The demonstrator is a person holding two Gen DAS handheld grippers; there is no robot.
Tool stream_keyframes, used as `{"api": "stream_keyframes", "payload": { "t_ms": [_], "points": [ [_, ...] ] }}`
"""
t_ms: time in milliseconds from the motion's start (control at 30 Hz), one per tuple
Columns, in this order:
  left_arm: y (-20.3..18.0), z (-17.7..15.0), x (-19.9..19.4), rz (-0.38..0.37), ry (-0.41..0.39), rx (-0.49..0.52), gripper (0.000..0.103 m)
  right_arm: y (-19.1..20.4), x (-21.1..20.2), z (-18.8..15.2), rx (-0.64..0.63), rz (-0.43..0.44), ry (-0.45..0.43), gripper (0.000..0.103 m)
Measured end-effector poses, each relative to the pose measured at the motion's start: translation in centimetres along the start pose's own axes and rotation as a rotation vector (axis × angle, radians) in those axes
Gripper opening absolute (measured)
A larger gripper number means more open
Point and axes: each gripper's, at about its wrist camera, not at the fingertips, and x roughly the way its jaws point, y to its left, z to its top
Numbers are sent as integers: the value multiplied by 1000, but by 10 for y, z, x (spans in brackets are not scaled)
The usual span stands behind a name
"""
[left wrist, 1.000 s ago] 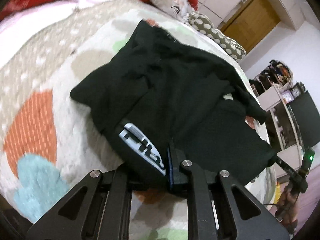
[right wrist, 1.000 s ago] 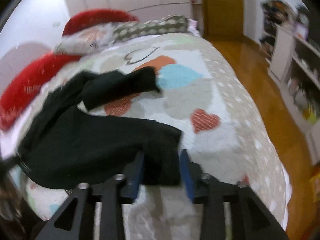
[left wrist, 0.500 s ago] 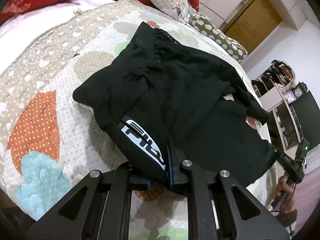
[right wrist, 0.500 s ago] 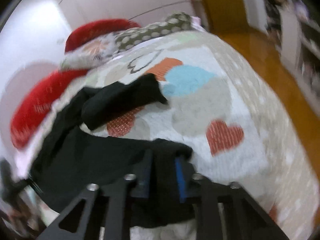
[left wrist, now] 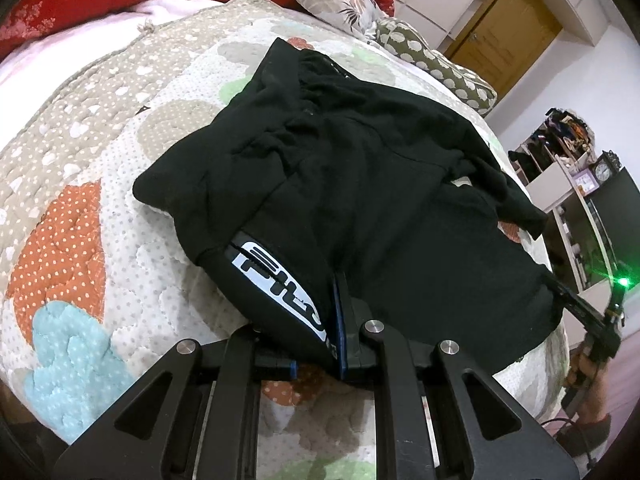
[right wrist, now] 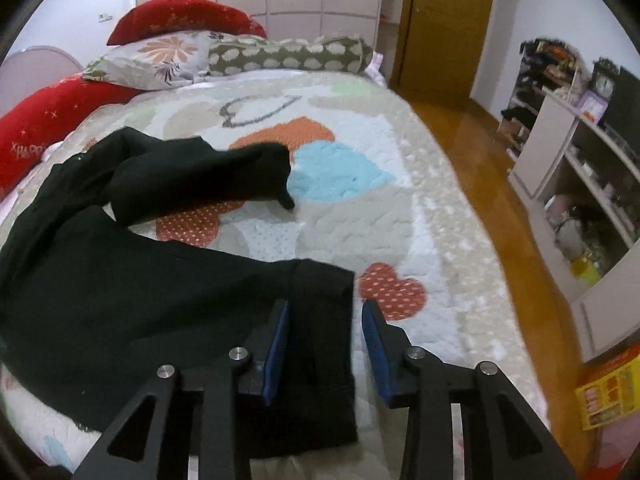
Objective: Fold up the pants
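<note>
while the left tool [left wrist: 332,328] clamps the pants [left wrist: 360,184], the right tool [right wrist: 324,344] (just opening) straddles a leg.

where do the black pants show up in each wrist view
Left wrist: black pants fill the centre, their white-logo edge pinched in the left gripper.
Right wrist: they spread over the left half, one leg end between the right gripper pads.
Shared landmark: wooden door.
</note>
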Motion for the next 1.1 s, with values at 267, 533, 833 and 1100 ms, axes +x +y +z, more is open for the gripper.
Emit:
{"api": "stream_keyframes", "payload": {
  "t_ms": [267,533,833,1100],
  "points": [
    [-5,-2,-8,28,-12,12,11,0,-46,0,-60,-103,-93,37],
    [-6,-4,-17,35,-23,12,11,0,-54,-5,-69,-95,-93,38],
    [-7,-4,-18,37,-23,13,11,3,-52,-10,-76,-85,-72,38],
    [8,-9,-41,10,-42,-58,15,-5,-29,-23,-25,14,12,50]
  ]
}}
